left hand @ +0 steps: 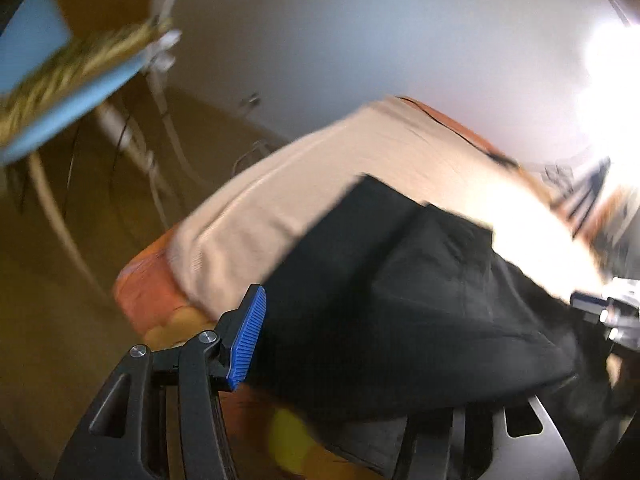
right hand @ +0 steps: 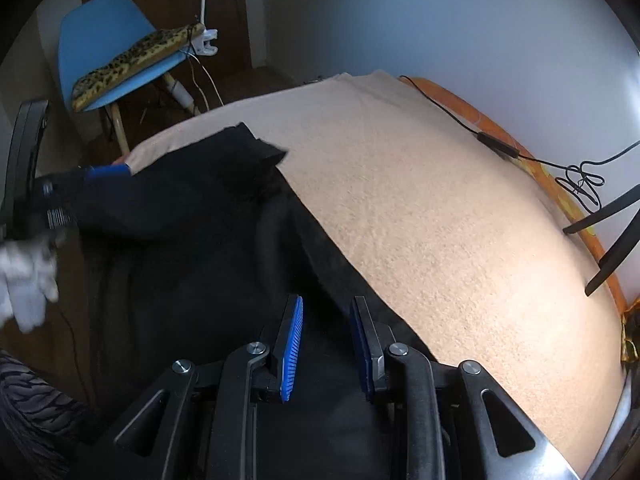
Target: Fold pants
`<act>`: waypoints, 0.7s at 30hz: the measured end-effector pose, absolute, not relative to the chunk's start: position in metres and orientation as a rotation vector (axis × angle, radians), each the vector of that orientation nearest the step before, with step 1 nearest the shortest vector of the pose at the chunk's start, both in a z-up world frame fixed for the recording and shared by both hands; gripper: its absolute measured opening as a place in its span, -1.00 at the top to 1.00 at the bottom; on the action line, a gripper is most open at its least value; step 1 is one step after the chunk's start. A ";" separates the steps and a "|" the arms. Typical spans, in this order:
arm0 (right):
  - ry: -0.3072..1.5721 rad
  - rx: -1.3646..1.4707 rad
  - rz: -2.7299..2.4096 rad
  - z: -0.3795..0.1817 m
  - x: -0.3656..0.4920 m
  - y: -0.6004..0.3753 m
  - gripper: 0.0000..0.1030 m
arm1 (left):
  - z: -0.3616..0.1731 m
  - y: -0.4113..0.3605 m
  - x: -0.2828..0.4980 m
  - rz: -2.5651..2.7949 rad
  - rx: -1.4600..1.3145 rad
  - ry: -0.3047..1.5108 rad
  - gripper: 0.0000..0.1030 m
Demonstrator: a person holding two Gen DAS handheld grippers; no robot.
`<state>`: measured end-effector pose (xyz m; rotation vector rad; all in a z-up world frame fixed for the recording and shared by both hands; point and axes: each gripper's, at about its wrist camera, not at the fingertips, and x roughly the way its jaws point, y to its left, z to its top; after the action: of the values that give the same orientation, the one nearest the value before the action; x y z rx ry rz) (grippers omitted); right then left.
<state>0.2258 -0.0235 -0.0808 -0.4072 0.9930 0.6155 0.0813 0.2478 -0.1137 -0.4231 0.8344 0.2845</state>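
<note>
Black pants (right hand: 192, 240) lie on a beige blanket (right hand: 440, 220) over the bed, one corner (right hand: 256, 148) flipped up. My right gripper (right hand: 328, 304) hovers over them, blue pads apart, nothing pressed between. My left gripper (right hand: 108, 170) is at the pants' far left edge, held by a white-gloved hand (right hand: 24, 284). The left wrist view is blurred: one blue pad (left hand: 246, 340) shows beside the pants (left hand: 400, 300), which drape over and hide the other finger. Whether the left gripper (left hand: 348, 320) clamps the cloth I cannot tell. The right gripper (left hand: 612, 316) shows at that view's right edge.
A blue chair (right hand: 100, 40) with a leopard-print cushion (right hand: 132, 60) stands past the bed's far left corner. A black cable (right hand: 500, 146) runs along the orange mattress edge (right hand: 560, 176) by the wall. Dark thin legs (right hand: 608, 240) reach in at the right.
</note>
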 end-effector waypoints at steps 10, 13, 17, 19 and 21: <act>1.049 -0.475 0.609 -0.102 0.243 -0.033 0.16 | -0.119 0.265 0.072 0.350 -0.455 0.836 0.11; 1.069 -0.480 0.624 -0.106 0.242 -0.037 0.16 | -0.113 0.261 0.073 0.341 -0.453 0.829 0.11; 1.084 -0.465 0.652 -0.107 0.243 -0.048 0.16 | -0.100 0.243 0.070 0.313 -0.390 0.825 0.11; 1.091 -0.473 0.649 -0.108 0.243 -0.052 0.18 | -0.096 0.229 0.068 0.316 -0.355 0.823 0.11; 1.099 -0.452 0.661 -0.107 0.244 -0.055 0.50 | -0.094 0.217 0.066 0.294 -0.339 0.831 0.11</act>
<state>0.2436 -0.0551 -0.1071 -0.4523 1.0995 0.6606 0.0661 0.2168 -0.0944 -0.3394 0.8312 0.2936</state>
